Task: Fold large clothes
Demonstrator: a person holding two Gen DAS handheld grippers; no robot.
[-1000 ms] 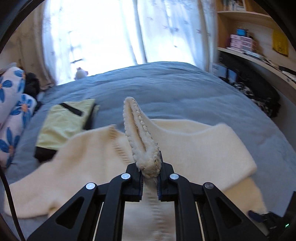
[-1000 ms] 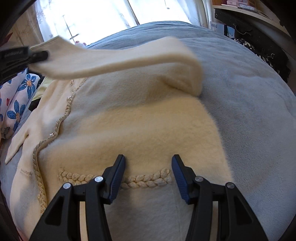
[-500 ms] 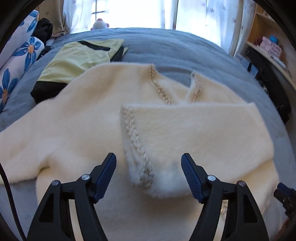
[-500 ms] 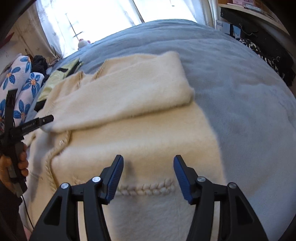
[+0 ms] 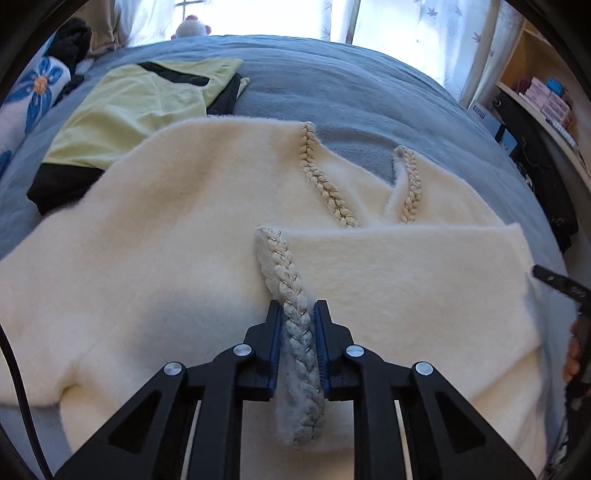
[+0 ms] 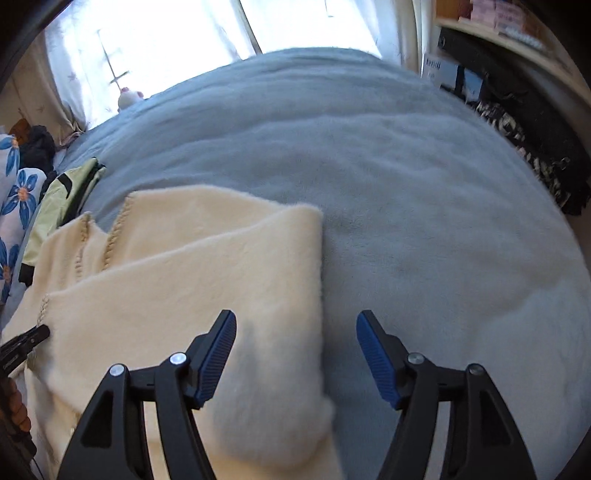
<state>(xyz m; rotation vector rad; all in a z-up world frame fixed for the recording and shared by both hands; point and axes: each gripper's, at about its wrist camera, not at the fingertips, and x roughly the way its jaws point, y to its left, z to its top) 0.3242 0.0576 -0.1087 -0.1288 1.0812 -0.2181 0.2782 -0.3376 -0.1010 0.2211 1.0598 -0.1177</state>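
One cream fleece cardigan (image 5: pixel 166 258) lies spread on the grey-blue bed cover (image 5: pixel 351 92), front up, braided trim running down both edges of its V neckline. Its right sleeve (image 5: pixel 406 280) is folded across the chest, lying flat, with the braided cuff (image 5: pixel 291 314) near the garment's middle. The other sleeve extends out toward the left edge of the left wrist view.

Left tongs (image 5: pixel 298 332): have just been closing; blue pads now pinch the braided cuff from both sides, the braid running lengthwise between them and out past the tips. Cuff still rests on the cardigan body.

Right tongs (image 6: pixel 295 354): have just been opening; spread wide, nothing touching the pads. They hang above the folded edge of the cardigan (image 6: pixel 184 266), where cream fabric meets bed cover; left pad over fleece, right pad over the bare cover (image 6: pixel 406 184). View slightly blurred.

Each wrist view catches the other tool's tip at its margin, with a bit of a hand beside it.

Surroundings: a folded pale yellow-green garment with black trim (image 5: pixel 140 107) on the bed just beyond the cardigan's shoulder. Blue-flowered white pillow (image 5: pixel 33 92) at far left. Small plush toy (image 5: pixel 192 27) at the bed's far end, by bright curtained windows. Wooden shelving with boxes (image 5: pixel 546 99) at right
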